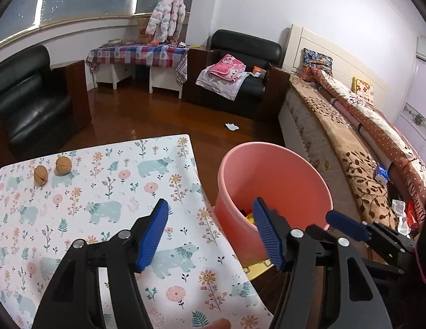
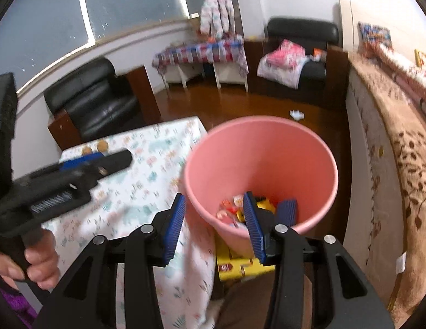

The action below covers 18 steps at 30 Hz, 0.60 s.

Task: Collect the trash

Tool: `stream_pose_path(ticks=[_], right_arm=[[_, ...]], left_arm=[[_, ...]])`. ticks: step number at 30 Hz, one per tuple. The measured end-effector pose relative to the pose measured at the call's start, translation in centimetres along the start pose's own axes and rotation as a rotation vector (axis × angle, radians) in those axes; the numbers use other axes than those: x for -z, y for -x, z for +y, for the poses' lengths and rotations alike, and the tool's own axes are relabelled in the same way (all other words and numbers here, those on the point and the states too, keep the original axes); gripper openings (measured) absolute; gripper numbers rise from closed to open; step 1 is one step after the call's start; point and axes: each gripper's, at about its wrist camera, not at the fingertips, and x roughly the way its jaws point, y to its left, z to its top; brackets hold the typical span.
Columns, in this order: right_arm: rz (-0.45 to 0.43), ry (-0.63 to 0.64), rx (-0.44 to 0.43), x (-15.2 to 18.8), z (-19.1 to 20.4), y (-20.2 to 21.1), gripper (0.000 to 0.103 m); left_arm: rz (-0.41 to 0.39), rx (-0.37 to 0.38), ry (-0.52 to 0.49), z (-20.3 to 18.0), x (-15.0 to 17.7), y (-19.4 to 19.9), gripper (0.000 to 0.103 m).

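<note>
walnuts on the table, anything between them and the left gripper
Nothing visible. The two walnuts sit at the far edge of the floral tablecloth, and only bare cloth lies between them and the open, empty left gripper. The pink bucket stands off to the side.

Both wrist views above bucket

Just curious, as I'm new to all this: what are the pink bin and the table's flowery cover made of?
The pink bin looks like moulded plastic: smooth, matte, with a thin rolled rim. The table's flowery cover seems to be a wipeable vinyl or oilcloth sheet, lying flat and stiff at its edge, though printed fabric is possible.
</note>
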Motion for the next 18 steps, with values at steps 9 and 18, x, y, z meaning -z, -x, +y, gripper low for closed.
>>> stream_pose_path(ticks=[9, 18], right_arm=[[-0.155, 0.036, 0.004, -0.9, 2.6, 2.7, 0.044], [-0.166, 0.015, 0.012, -1.0, 2.6, 3.4, 0.044]], left_arm=[[-0.027, -0.005, 0.001, 0.4, 0.1, 1.2, 0.056], [-0.039, -0.003, 0.015, 0.9, 0.2, 2.1, 0.056]])
